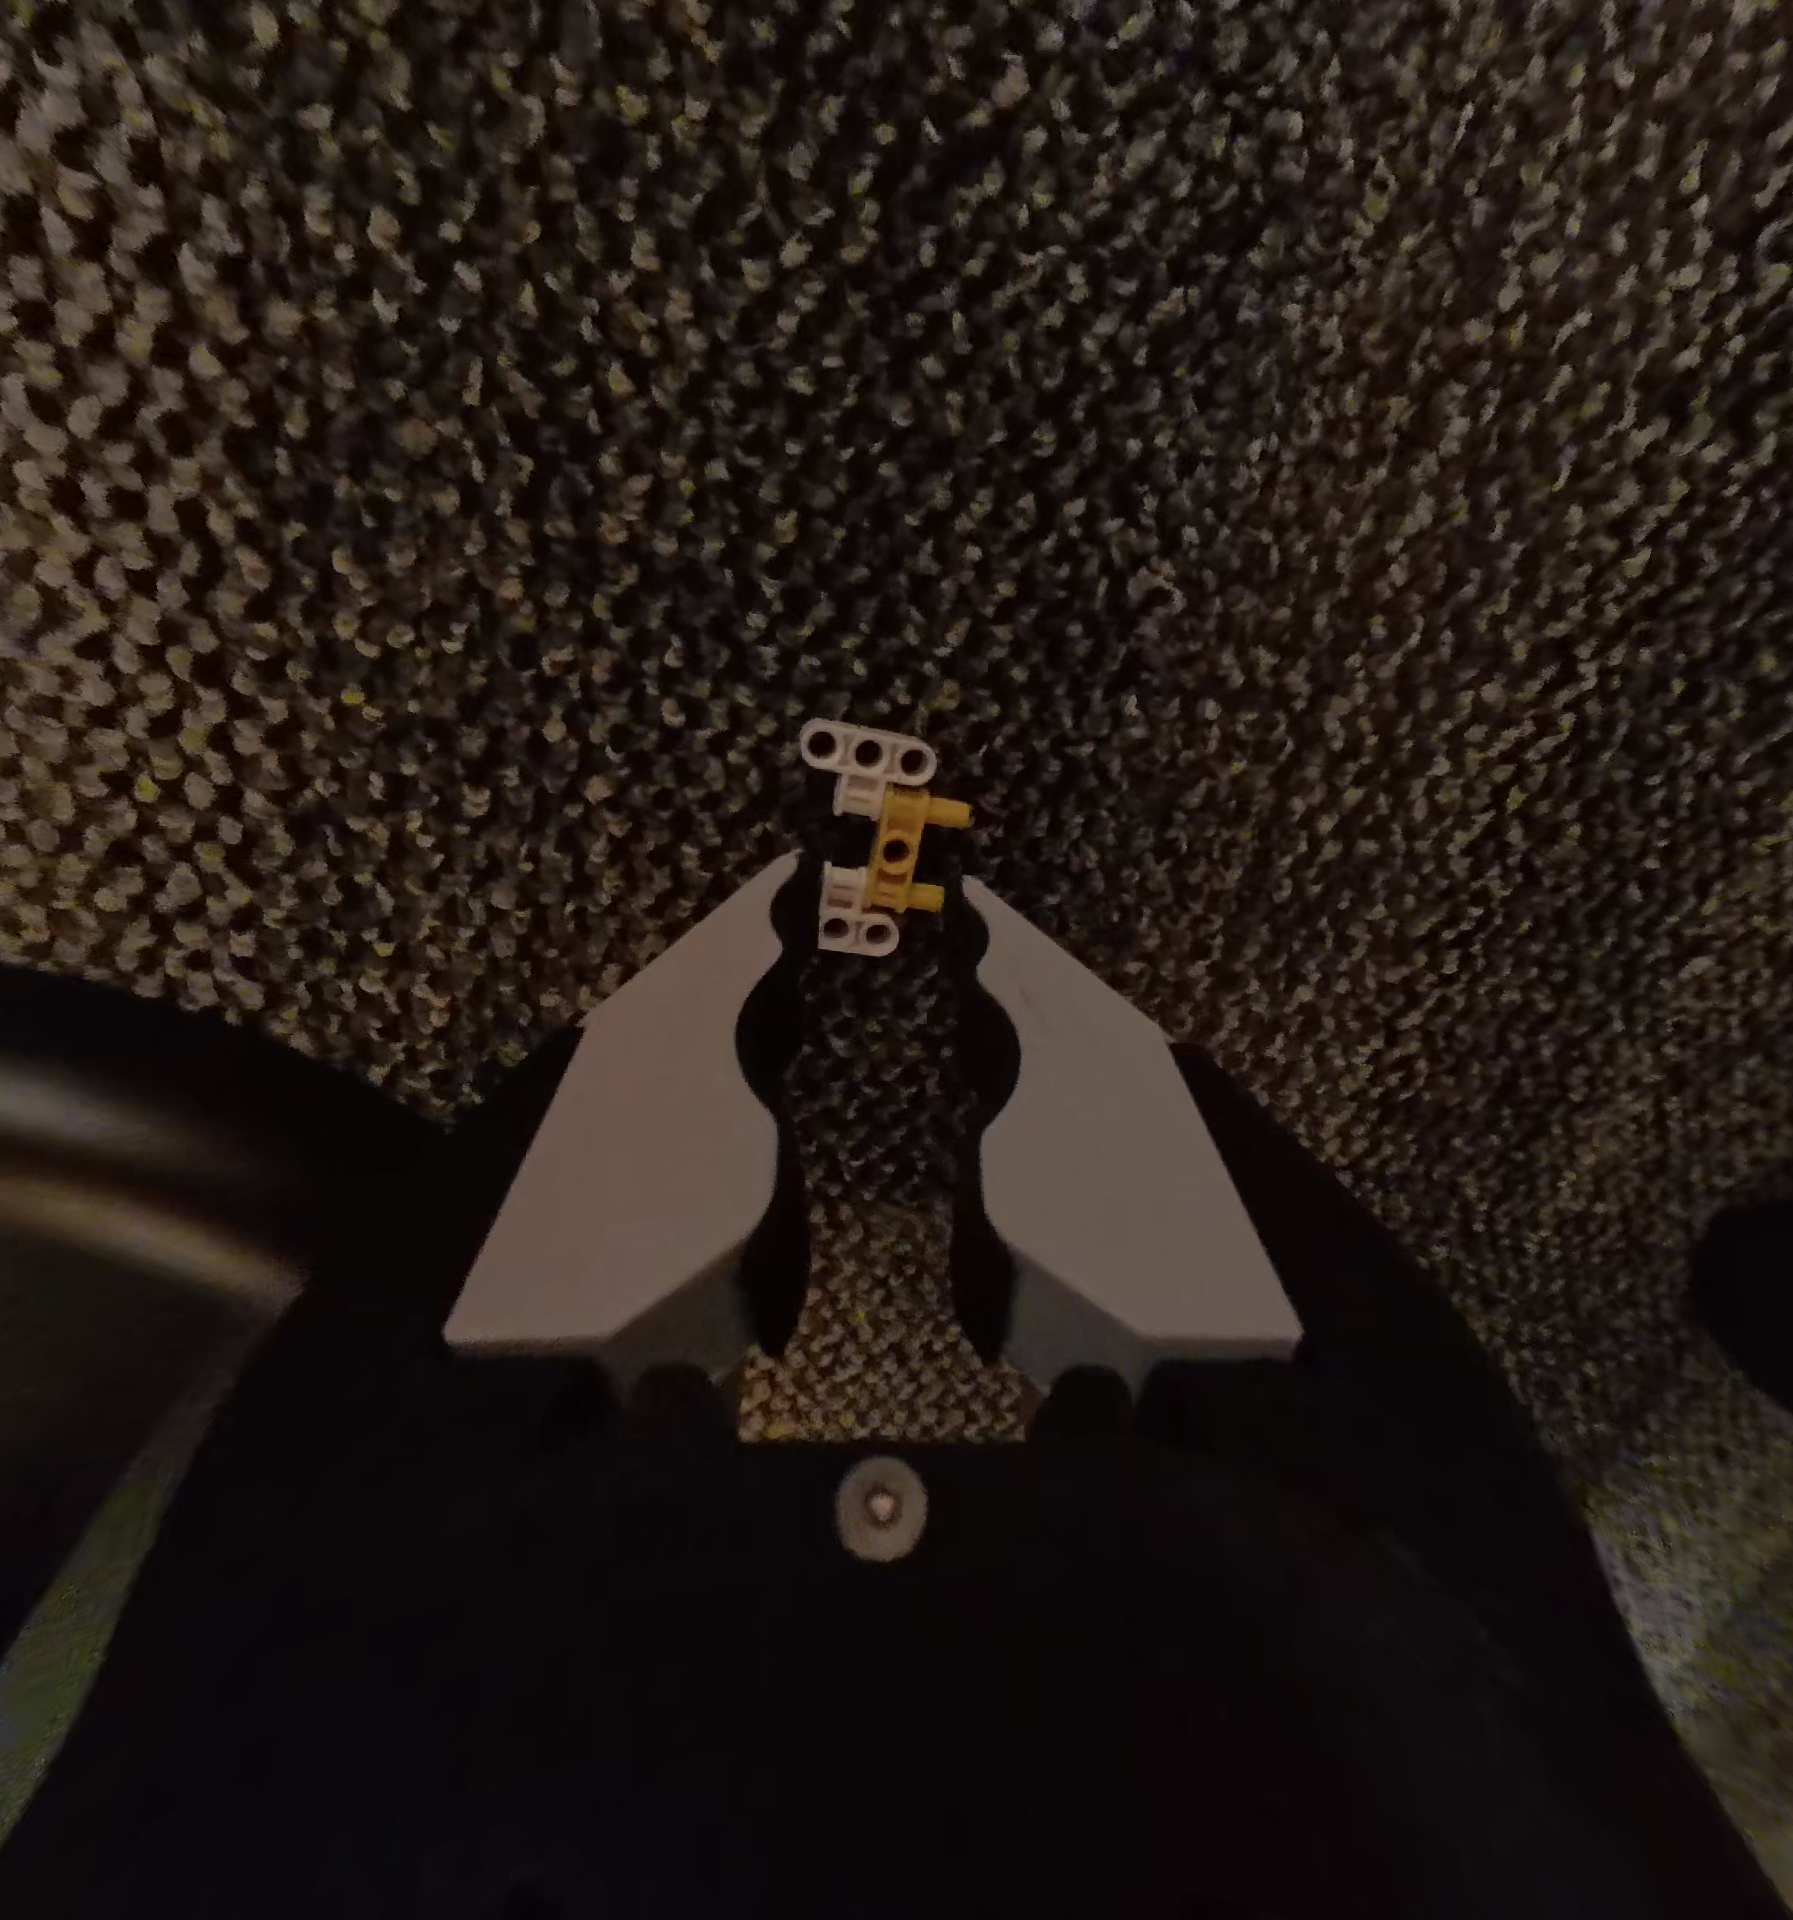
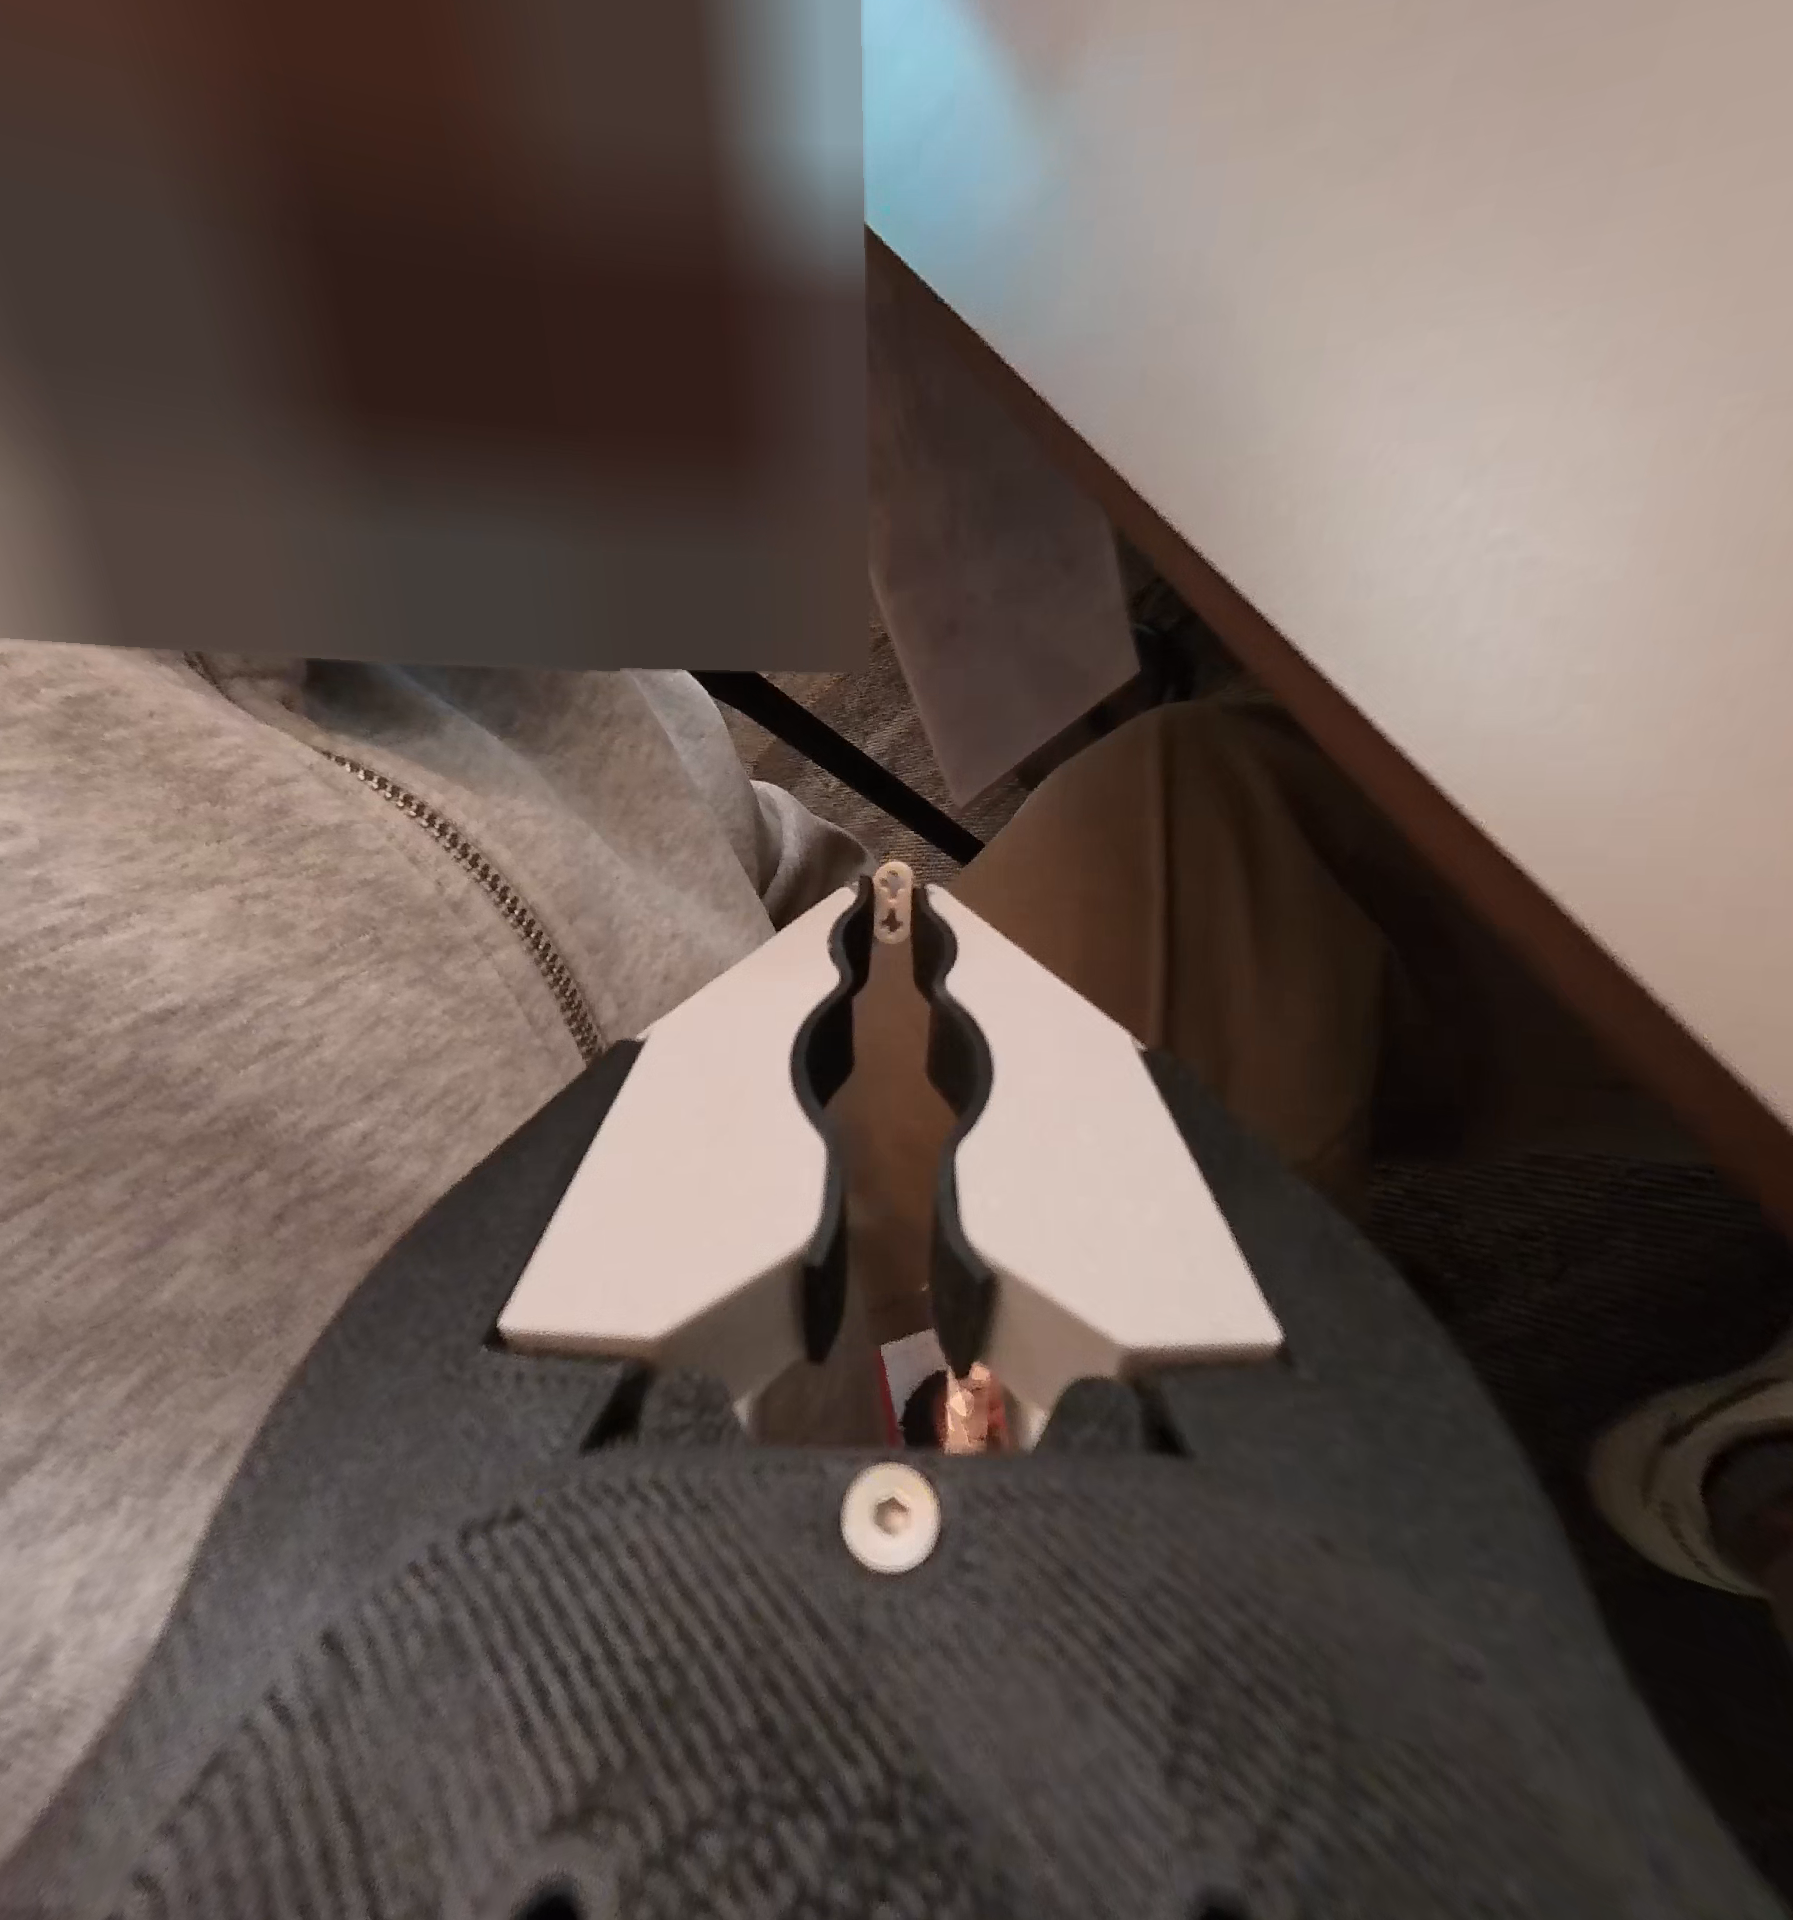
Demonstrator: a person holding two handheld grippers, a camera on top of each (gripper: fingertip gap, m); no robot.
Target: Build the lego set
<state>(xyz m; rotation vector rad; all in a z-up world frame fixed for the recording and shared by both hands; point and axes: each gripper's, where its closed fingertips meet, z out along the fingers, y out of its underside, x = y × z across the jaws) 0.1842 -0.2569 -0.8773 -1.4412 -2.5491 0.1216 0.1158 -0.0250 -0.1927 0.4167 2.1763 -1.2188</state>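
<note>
In the left wrist view a small Lego assembly lies on the speckled carpet point(image 1: 871, 416). It is a yellow pin connector point(image 1: 900, 857) with a white three-hole beam point(image 1: 868, 750) at its far end and a white two-hole piece point(image 1: 857, 931) at its near end. My left gripper point(image 1: 881, 868) is open, with its fingertips either side of the assembly's near half; I cannot tell if they touch it. My right gripper point(image 2: 894, 920) is shut on a small thin cream Lego piece point(image 2: 893, 902) that sticks out past its tips, held in the air.
In the right wrist view a person's grey zip hoodie point(image 2: 248, 883) fills the left, with tan trousers point(image 2: 1162, 883) behind the tips. A white table point(image 2: 1443, 364) with a brown edge runs across the upper right. A shoe point(image 2: 1702, 1455) shows at the lower right. Left tips to right tips: about 70 cm.
</note>
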